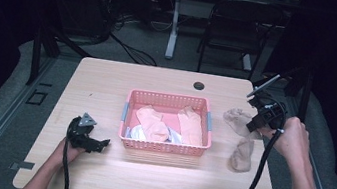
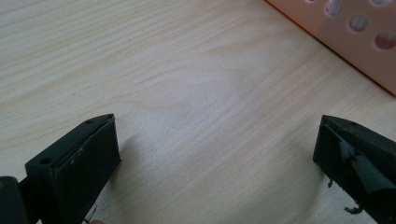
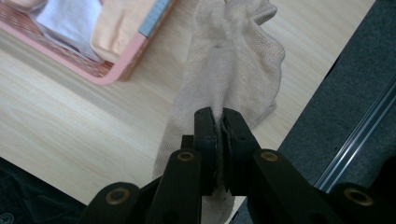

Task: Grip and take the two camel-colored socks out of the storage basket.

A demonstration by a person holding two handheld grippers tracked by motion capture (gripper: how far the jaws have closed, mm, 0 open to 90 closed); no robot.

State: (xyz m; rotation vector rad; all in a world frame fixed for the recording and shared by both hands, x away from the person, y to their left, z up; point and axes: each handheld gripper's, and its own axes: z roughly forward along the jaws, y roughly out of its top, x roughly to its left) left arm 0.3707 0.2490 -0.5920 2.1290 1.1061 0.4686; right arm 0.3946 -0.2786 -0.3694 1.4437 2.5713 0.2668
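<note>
Nearest the camera in the high view, the left claw point(image 1: 98, 143) rests on the near left part of the table point(image 1: 108, 80), just left of the pink basket point(image 1: 164, 147); in the left gripper view its jaws stand wide apart over bare wood, with nothing between them. At the right side, the right claw point(image 1: 252, 125) is pressed together on a beige sock point(image 3: 233, 70), pinching its fabric between the pads, and holds it just right of the basket's right wall, near the table's right edge. A second beige sock point(image 1: 242, 155) lies flat on the table, nearer and slightly right. Inside the basket lie two orange socks point(image 1: 152, 122) and some white fabric point(image 1: 138, 131). Judged from this, the sorting looks partly done: some socks are already in, one is held beside the basket, and one remains on the table to be picked up.
</note>
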